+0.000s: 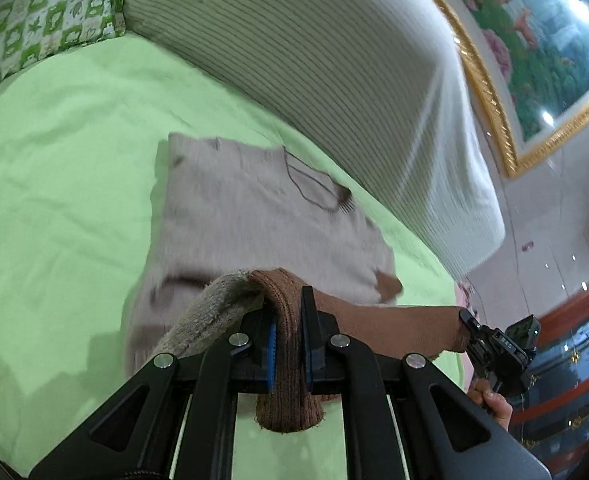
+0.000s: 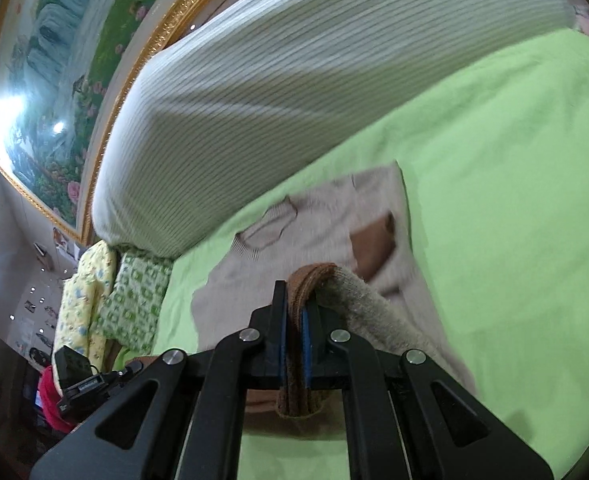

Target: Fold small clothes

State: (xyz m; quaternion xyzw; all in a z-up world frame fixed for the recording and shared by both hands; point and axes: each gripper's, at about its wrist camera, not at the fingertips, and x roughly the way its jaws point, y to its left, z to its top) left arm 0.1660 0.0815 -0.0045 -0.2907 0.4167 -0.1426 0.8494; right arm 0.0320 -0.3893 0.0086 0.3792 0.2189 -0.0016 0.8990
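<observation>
Over the green bed sheet [image 1: 54, 168] I hold a small beige sweater [image 1: 230, 208] by its brown ribbed hem [image 1: 286, 320], one corner in each tool. My left tool [image 1: 287, 334] is closed on a folded bunch of this hem, and the knit hangs out below its blue pads. My right tool [image 2: 294, 332] is closed in the same way on the other corner. Between the two tools the hem makes a lifted brown band, while the body of the sweater lies flat on the bed ahead, with the neckline [image 2: 268, 228] toward the striped headboard cushion [image 1: 314, 80]. A brown cuff [image 2: 374, 248] rests on the sweater body.

I judge that I am carrying the hem forward to fold the sweater in half. Several things can go wrong from here. The knit is thick and soft, and each tool bites only a narrow bunch, so a quick pull can drag the hem out of one tool, and then this side drops and the fold becomes crooked. If my two tools do not travel at the same speed and height, the hem lands slanted against the neckline. If I lift too high, the whole body slides on the smooth sheet and the cuff shifts out of place. Both views are blurred, so I cannot judge the edges well.
</observation>
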